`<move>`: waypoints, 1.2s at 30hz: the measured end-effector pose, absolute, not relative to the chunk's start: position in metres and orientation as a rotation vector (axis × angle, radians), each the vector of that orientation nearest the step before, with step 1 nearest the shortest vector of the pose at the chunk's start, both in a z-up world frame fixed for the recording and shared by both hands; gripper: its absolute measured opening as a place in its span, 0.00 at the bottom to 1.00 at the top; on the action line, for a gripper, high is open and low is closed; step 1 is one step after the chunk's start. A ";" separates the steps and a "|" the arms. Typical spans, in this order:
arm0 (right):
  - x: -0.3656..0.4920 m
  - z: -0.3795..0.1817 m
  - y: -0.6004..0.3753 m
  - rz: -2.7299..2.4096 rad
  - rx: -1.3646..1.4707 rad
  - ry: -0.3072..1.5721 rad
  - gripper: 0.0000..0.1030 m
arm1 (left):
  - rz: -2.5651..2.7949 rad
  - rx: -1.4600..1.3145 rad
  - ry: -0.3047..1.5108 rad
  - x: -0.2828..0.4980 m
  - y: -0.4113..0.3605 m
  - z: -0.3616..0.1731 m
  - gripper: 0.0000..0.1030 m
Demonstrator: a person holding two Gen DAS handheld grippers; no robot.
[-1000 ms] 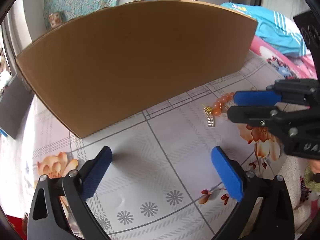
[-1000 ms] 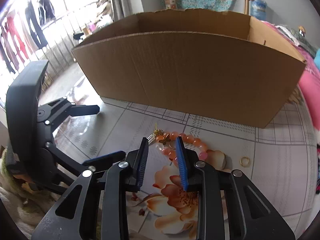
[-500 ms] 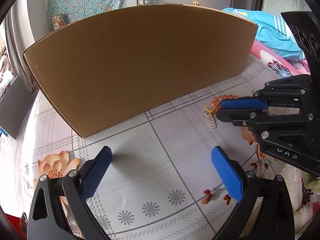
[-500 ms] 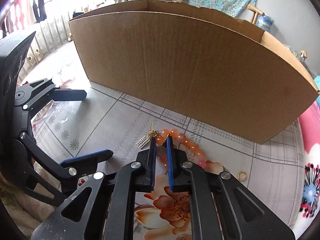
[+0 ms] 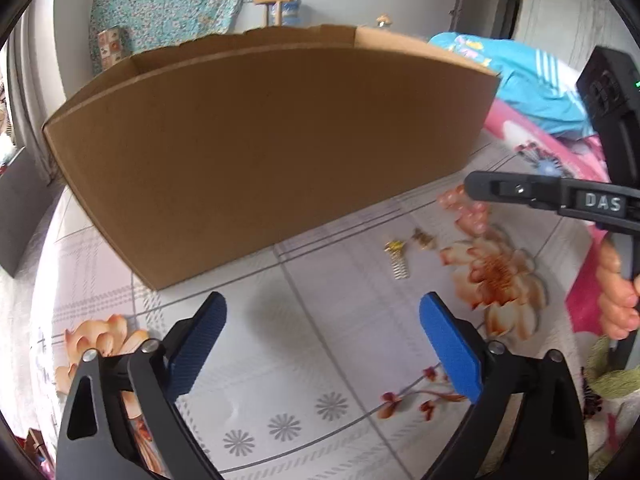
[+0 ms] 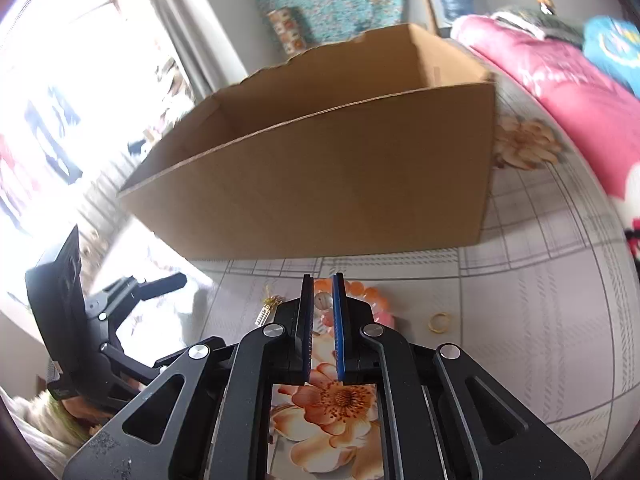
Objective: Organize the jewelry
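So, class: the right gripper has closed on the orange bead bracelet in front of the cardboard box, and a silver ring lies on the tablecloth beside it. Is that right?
Not quite: the ring is gold, not silver, as the right wrist view shows. The rest stands: the right gripper is closed on the orange bead bracelet in front of the cardboard box, on the tablecloth.

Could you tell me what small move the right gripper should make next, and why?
Probably lift straight up a little. The right gripper looks shut on the orange bead bracelet, which is low near the flowered cloth. The near wall of the cardboard box stands tall just beyond, so the beads likely need height before they can go over its rim.
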State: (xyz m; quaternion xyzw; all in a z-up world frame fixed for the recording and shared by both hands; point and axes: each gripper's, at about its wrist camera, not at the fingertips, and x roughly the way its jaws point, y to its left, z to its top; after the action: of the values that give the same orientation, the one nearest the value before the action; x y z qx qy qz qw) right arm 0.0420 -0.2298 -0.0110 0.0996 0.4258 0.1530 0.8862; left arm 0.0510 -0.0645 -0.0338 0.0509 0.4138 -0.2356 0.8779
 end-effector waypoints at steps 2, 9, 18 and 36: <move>0.041 -0.011 -0.237 0.323 0.254 0.881 0.07 | -0.522 0.105 0.846 0.051 -0.069 -0.030 0.83; 0.035 -0.017 -0.242 0.319 0.302 0.894 0.07 | -0.603 0.122 0.851 0.055 -0.092 -0.031 0.60; 0.038 -0.022 -0.245 0.316 0.317 0.909 0.07 | -0.568 0.178 0.869 0.070 -0.112 -0.039 0.30; 0.030 -0.019 -0.256 0.313 0.360 0.894 0.07 | -0.594 0.019 0.884 0.080 -0.085 -0.039 0.04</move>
State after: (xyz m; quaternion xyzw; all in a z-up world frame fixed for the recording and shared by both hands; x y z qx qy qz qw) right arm 0.0304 -0.2561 -0.0193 0.1722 0.4279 0.1500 0.8745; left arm 0.0796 -0.0848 -0.0391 0.0090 0.4214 -0.2831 0.8615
